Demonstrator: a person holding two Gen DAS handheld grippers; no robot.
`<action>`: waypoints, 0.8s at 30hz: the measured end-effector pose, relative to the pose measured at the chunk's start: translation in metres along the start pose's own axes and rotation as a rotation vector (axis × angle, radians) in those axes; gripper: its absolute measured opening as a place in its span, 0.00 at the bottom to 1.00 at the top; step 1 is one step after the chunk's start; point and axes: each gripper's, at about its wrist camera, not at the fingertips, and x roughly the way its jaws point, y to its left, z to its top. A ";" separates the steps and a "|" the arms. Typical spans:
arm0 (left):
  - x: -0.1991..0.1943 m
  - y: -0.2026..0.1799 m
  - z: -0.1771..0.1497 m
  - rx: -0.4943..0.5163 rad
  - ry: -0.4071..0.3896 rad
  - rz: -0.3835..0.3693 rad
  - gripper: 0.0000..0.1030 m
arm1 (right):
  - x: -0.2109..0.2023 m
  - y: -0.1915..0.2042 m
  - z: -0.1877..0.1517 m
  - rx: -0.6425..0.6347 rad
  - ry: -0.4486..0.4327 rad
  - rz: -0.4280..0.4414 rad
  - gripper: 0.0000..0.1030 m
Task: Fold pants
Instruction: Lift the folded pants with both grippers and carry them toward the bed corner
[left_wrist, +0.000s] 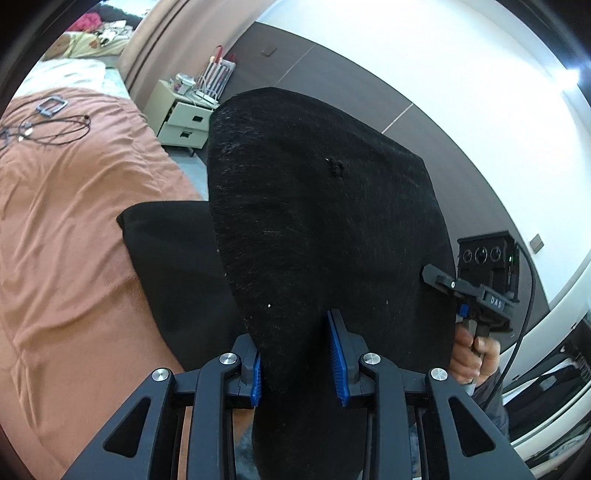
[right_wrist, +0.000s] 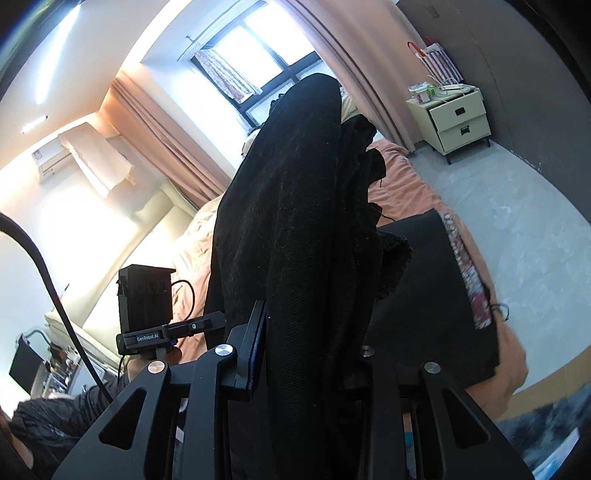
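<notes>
Currently both grippers grasp one pair of black pants, lifted off the bed at the left of the left wrist view. The left gripper has its blue ribbed pads closed on a fold of the cloth at the bottom centre of that frame. The right gripper grips the cloth's right edge at mid-right, with the hand on its handle below.

In the right wrist view the right gripper clamps a thick bunch of the fabric, which rises through the centre of the frame toward the window; the left gripper sits at lower left, at the cloth's edge.

The held edge runs sideways between the two grippers, so the long axis of the garment extends away from the fingers. A lower part of the pants lies flat on the bed below the raised part. Judged from this, the coming fold depends on carrying the held edge forward over that flat part, both hands level. Neither hand is clearly nearer.
</notes>
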 end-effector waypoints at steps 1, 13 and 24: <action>0.006 0.000 0.002 0.004 0.003 -0.001 0.30 | 0.002 -0.003 0.005 0.002 0.007 -0.009 0.26; 0.047 0.038 0.015 -0.051 0.010 -0.004 0.30 | 0.036 0.000 0.041 -0.034 0.076 -0.064 0.26; 0.081 0.072 0.016 -0.114 0.007 -0.011 0.30 | 0.070 -0.016 0.066 -0.013 0.146 -0.118 0.26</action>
